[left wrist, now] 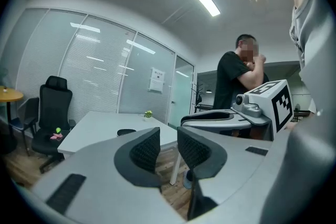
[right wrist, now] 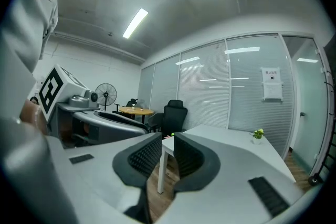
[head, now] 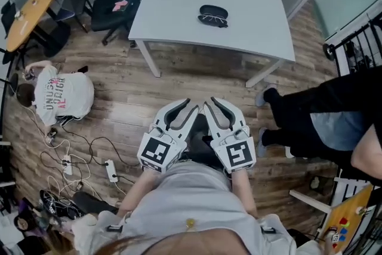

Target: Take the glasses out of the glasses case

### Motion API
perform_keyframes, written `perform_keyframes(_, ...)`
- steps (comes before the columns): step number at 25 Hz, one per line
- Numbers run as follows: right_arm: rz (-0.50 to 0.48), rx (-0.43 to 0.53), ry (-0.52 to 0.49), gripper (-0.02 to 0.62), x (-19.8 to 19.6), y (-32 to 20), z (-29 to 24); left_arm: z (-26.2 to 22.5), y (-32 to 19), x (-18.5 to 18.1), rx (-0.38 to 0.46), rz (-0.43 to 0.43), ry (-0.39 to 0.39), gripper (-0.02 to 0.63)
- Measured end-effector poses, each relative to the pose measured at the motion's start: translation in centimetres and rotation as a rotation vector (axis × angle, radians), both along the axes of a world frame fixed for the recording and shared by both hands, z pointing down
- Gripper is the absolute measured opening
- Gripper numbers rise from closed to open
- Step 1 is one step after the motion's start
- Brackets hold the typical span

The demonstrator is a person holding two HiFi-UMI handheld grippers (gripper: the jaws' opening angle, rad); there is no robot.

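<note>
Ribbed black pads of left tongs and right tongs stand narrowly apart, gripping nothing.

Both claws are held close in front of the torso, side by side and nearly touching at their bodies, with the tips pointed forward and away from the person. In the head view, the left claw and the right claw are angled slightly toward each other. The left marker cube and the right marker cube face upward. The left forearm and the right forearm are bent and drawn in near the body. The jaws of the left claw are set a narrow gap apart, with nothing gripped. The jaws of the right claw are likewise slightly parted and empty.
</note>
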State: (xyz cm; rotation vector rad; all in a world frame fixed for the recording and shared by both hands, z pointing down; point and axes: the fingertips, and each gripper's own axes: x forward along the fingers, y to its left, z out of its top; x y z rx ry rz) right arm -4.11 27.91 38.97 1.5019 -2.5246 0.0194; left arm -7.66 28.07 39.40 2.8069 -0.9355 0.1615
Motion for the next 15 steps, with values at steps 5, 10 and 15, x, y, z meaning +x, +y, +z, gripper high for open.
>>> perform_keyframes(5,-0.018,0.009,-0.002,0.058,0.8,-4.8,-0.6,-0.7,-4.7,0.9,0.010,-0.016,-0.013,0.104)
perform_keyframes(10,-0.031,0.018,-0.002,0.058,2.4,-9.7,-1.1,-0.9,-9.6,2.8,0.013,-0.015,-0.017,0.104)
perform_keyframes(15,-0.049,0.009,0.006,0.058,4.5,-13.9,-1.4,-1.4,-13.9,5.0,0.011,-0.029,-0.013,0.104)
